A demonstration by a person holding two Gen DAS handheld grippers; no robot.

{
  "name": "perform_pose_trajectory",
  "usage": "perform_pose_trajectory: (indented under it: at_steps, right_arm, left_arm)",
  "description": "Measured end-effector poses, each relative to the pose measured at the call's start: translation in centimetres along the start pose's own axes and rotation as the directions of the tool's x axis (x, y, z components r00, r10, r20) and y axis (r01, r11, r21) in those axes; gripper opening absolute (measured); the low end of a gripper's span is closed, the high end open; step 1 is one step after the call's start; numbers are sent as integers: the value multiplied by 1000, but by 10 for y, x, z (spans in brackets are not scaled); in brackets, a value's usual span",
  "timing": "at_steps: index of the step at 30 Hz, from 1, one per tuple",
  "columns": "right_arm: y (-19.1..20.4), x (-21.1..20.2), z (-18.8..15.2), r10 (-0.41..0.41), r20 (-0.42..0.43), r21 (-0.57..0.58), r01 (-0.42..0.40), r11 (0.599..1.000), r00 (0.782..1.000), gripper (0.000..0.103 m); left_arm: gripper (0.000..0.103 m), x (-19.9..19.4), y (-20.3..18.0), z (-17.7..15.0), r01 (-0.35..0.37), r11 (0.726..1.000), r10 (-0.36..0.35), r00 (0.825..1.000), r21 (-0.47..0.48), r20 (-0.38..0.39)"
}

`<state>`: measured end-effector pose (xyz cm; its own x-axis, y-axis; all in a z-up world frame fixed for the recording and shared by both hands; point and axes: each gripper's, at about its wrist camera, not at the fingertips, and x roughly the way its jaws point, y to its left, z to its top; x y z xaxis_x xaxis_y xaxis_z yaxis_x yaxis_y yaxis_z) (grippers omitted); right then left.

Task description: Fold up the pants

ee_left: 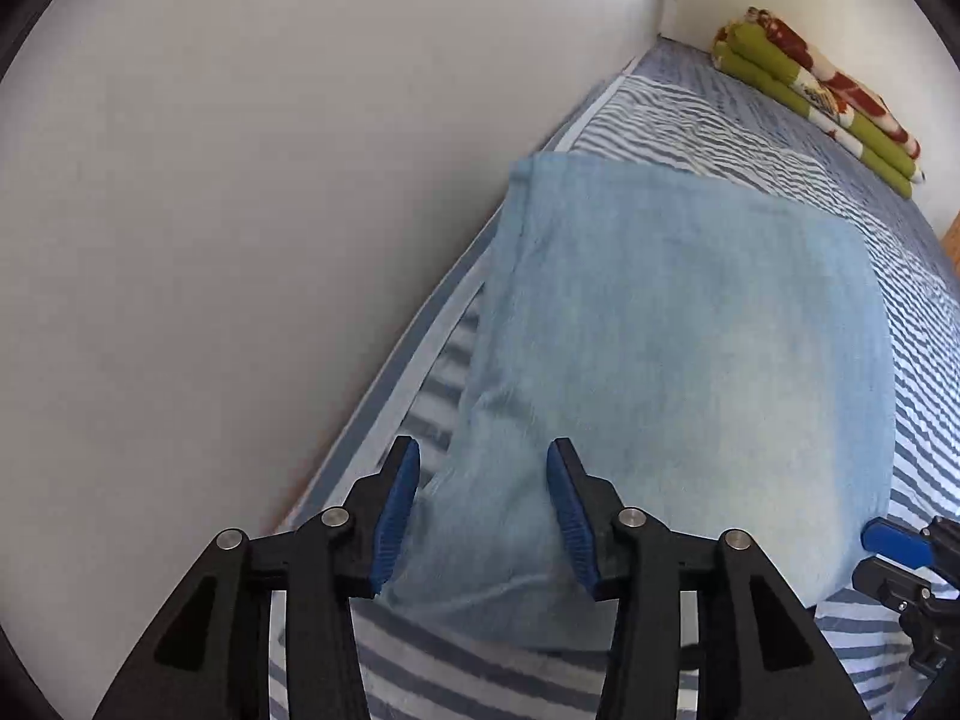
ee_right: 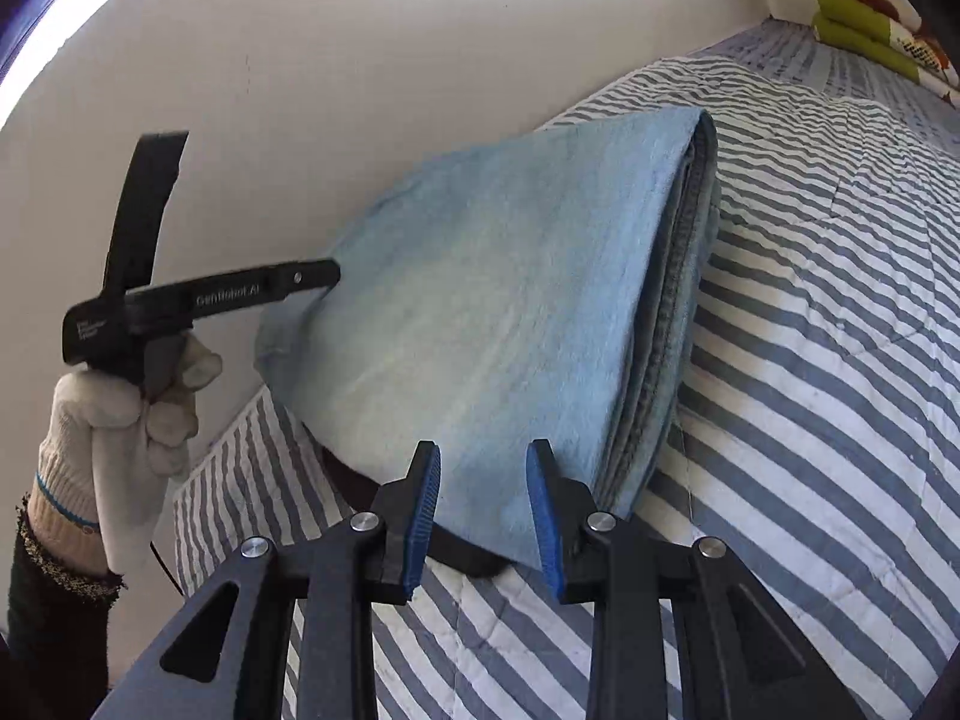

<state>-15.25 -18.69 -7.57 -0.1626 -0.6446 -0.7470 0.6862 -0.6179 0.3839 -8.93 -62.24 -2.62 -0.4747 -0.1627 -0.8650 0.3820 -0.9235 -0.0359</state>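
Folded pants (light-blue denim) ahead of both parted grippers: left gripper and right gripper grip nothing.

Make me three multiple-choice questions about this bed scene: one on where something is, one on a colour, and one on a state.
1. Where does the folded green and red blanket lie?
A. at the far end of the striped cover
B. on top of the pants
C. between a gripper's fingers

2. What colour are the pants?
A. black
B. light blue
C. red

3. What state are the pants in?
A. spread out full length
B. crumpled in a heap
C. folded flat into stacked layers

Answers: 1 A, the blanket sits well beyond the pants at the far end. 2 B, the fabric is pale blue in both views. 3 C, the right wrist view shows several layered edges along one side.
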Motion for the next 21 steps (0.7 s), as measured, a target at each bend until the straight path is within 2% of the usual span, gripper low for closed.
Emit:
perform_pose_trajectory:
  at_steps: [2, 3, 5, 8, 15, 21]
  right_arm:
    - [2, 1, -6, -23, -34, -23, 22, 999, 999, 27]
    - [3, 2, -9, -35, -59, -37, 33, 999, 998, 27]
    - [7, -4, -21, -74, -106, -65, 67, 996, 992, 27]
    - [7, -27, -45, -103, -144, -76, 93, 993, 984, 27]
    - [-7, -132, -95, -160, -25, -35, 159, 987, 987, 27]
    - [-14, -236, -141, -222, 98, 10, 222, 975, 970, 27]
  left_arm:
    - [51, -7, 10, -14, 22, 997, -22, 1000, -73, -3]
    - [51, -13, 10, -20, 13, 997, -13, 1000, -80, 1]
    - [51, -27, 0, -33, -27, 999, 27, 1000, -46, 1]
    - [50, -49, -18, -52, -25, 999, 25, 1000, -29, 3]
    - [50, -136, -97, -94, 50, 999, -50, 993, 0, 104]
    - [50, -236, -187, -140, 122, 989, -137, 966, 82, 220]
